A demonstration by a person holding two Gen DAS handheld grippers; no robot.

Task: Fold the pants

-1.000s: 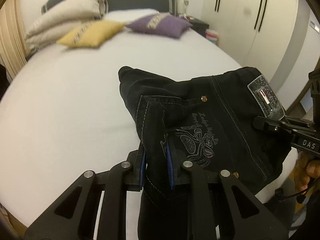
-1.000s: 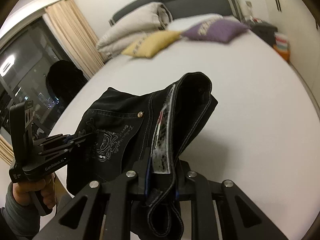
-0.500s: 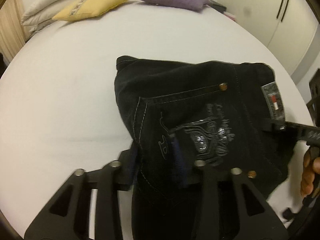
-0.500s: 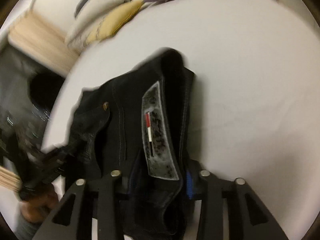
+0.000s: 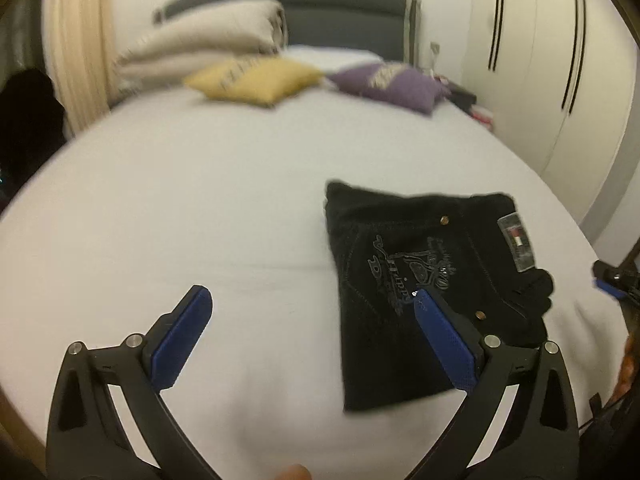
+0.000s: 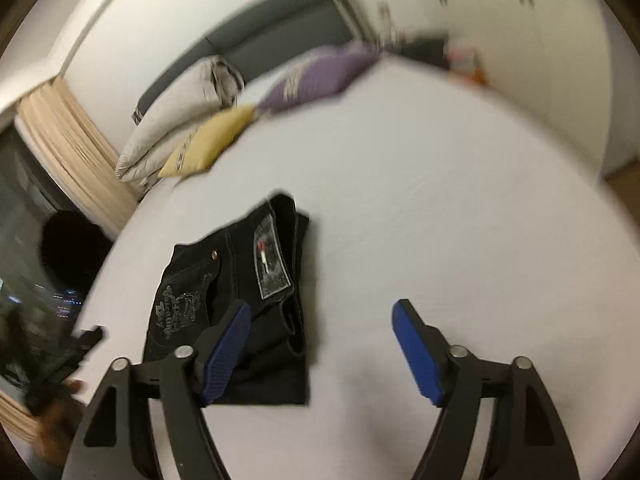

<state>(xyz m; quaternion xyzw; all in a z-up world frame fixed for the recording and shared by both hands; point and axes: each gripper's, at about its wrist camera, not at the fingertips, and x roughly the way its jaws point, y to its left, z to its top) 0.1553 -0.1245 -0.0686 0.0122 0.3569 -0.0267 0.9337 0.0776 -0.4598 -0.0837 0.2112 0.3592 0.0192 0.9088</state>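
The folded black jeans (image 5: 420, 300) lie lower right of frame, long axis toward the camera, between the wide-open, empty left gripper (image 5: 308, 308) and right gripper (image 6: 320, 312).

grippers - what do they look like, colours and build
Both match: the left gripper and right gripper are black, with frames that have triangular cut-outs and round silver bolt heads. Each finger carries a flat blue pad with a fine dotted texture. No markings or sleeves can be read in these blurred frames.
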